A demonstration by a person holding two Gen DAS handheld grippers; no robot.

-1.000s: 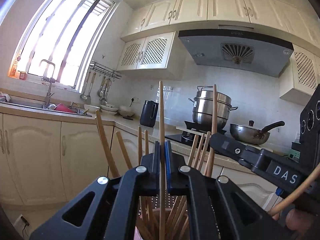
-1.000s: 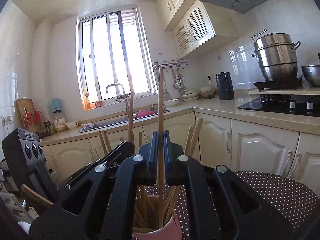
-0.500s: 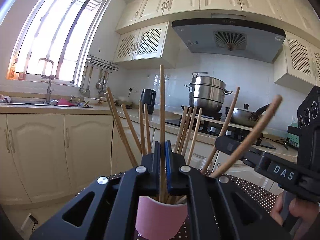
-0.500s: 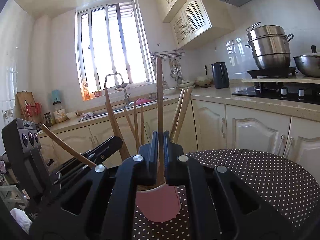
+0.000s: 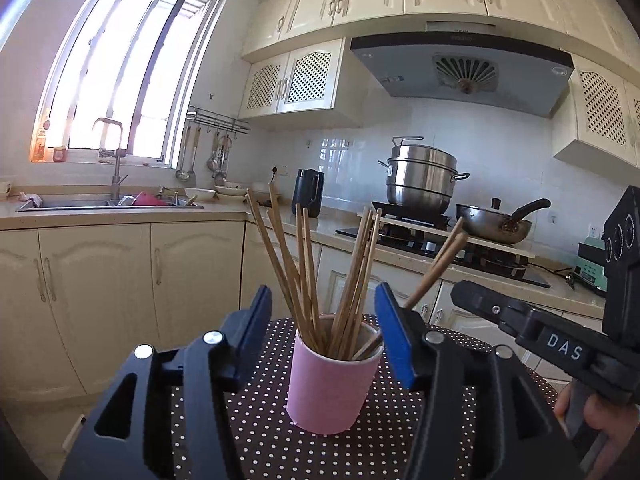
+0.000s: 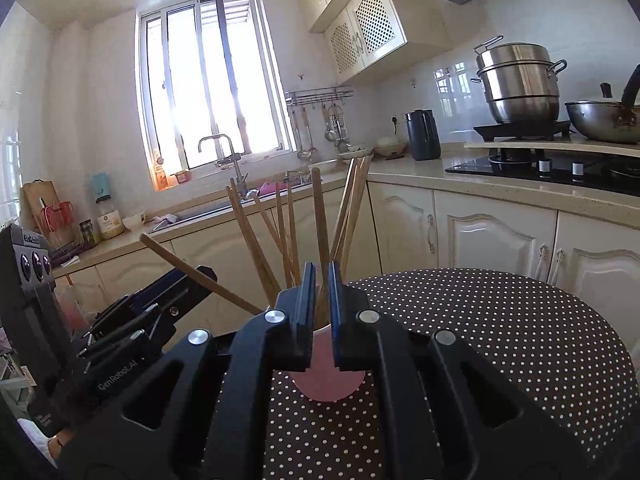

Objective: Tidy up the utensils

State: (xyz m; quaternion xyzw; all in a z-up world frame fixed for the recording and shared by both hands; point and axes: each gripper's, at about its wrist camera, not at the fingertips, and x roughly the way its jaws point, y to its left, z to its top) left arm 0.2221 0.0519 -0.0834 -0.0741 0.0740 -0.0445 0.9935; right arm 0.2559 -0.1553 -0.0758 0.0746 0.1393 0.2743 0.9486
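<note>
A pink cup (image 5: 332, 384) stands on a round dark table with white dots (image 5: 256, 436). Several wooden chopsticks (image 5: 304, 264) stand in it, fanned out. My left gripper (image 5: 322, 320) is open and empty, its blue-lined jaws wide apart on either side of the cup. My right gripper (image 6: 319, 292) has its jaws a narrow gap apart around one upright chopstick (image 6: 319, 220) that stands in the cup (image 6: 328, 384); whether they pinch it I cannot tell. The right gripper's body also shows at the right of the left wrist view (image 5: 560, 344).
Cream kitchen cabinets (image 5: 100, 292) and a worktop run behind the table. A sink (image 5: 108, 200) lies under the window. A steel steamer pot (image 5: 422, 176) and a pan (image 5: 496, 220) sit on the hob. A dark kettle (image 5: 308, 192) stands on the worktop.
My left gripper has opened and let go of its chopstick, which now stands in the cup. Both grippers have drawn back from the cup. The right jaws have parted slightly.
</note>
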